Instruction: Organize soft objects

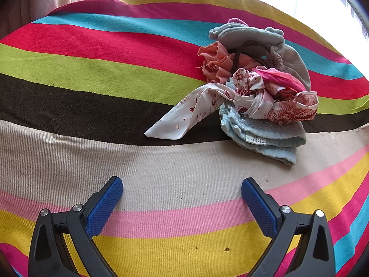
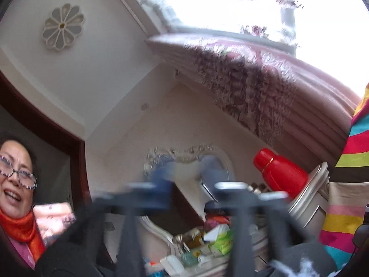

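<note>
L wrist view looked down on a striped cover (image 1: 96,73) w/ the soft pile on its right half: grey fleece piece (image 1: 249,35) at the far end, peach rag (image 1: 214,63) beside it, dark elastic loops (image 1: 250,50) on top, a red-printed white scarf (image 1: 207,106) trailing one end toward centre, pink cloth (image 1: 280,78) tucked in, and a folded light-blue towel (image 1: 265,136) nearest the camera. Left tongs (image 1: 182,192) stood wide apart over the beige stripe, nothing between the blue pads (image 1: 105,205), well short of the pile.

R wrist view showed none of that pile; it pointed up at a wall, ceiling rosette (image 2: 63,26), pleated curtain (image 2: 265,87), a red bottle (image 2: 280,170) and a cluttered dresser top. A person's orange scarf (image 2: 20,228) sat at the left edge. Right tongs (image 2: 186,184) were badly motion-blurred; closed, w/ nothing seen between them.

Towel partly covered by the scarf; what lay under the fleece couldn't be made out. Cover's whole left side and near stripes lay bare; its far edge met bright window glare.
</note>
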The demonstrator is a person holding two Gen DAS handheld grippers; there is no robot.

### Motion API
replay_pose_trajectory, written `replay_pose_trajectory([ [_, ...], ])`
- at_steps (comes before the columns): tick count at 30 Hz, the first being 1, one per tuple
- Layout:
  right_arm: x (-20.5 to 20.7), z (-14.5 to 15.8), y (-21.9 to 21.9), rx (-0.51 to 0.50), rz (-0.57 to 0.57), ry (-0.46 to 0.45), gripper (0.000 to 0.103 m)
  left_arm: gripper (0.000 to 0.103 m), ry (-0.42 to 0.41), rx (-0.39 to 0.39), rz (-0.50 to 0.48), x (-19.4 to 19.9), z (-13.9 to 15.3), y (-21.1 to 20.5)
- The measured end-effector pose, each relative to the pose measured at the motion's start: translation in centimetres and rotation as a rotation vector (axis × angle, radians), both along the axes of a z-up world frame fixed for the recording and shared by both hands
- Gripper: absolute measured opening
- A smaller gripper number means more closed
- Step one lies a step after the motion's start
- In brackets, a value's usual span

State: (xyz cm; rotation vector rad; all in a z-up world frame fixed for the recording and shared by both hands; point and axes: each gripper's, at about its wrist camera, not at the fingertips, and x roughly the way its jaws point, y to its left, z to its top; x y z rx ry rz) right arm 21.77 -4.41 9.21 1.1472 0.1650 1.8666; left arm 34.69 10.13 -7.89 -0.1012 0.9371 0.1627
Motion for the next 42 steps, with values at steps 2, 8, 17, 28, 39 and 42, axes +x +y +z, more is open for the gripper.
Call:
replay_pose_trajectory([
  [2,-0.4,0.1,0.1,0.011,0.085,-0.054,0.007,0.103,0.0,0.0,0.0,0.0,0.0,0.0],
  [8,-3.6,1.2,-0.2,-0.34,-0.185,-0.293,0.103,0.103,0.0,0.0,0.0,0.0,0.0,0.0],
  [17,-4.5,-1.1,0.7,-0.571,-0.435,-0.388,0.103,0.103,0.0,0.0,0.0,0.0,0.0,0.0],
  [28,-5.0,-1.5,3.4,-0.861,-0.628,-0.595,0.003,0.103,0.0,0.0,0.0,0.0,0.0,0.0],
  [39,-4.6,-3.3,2.1,-0.834,-0.537,-0.508,0.102,0.103,0.0,0.0,0.0,0.0,0.0,0.0],
  [42,-4.6,-3.5,-1.1,-0.822,-0.56,-0.477,0.103,0.103,0.0,0.0,0.0,0.0,0.0,0.0],
])
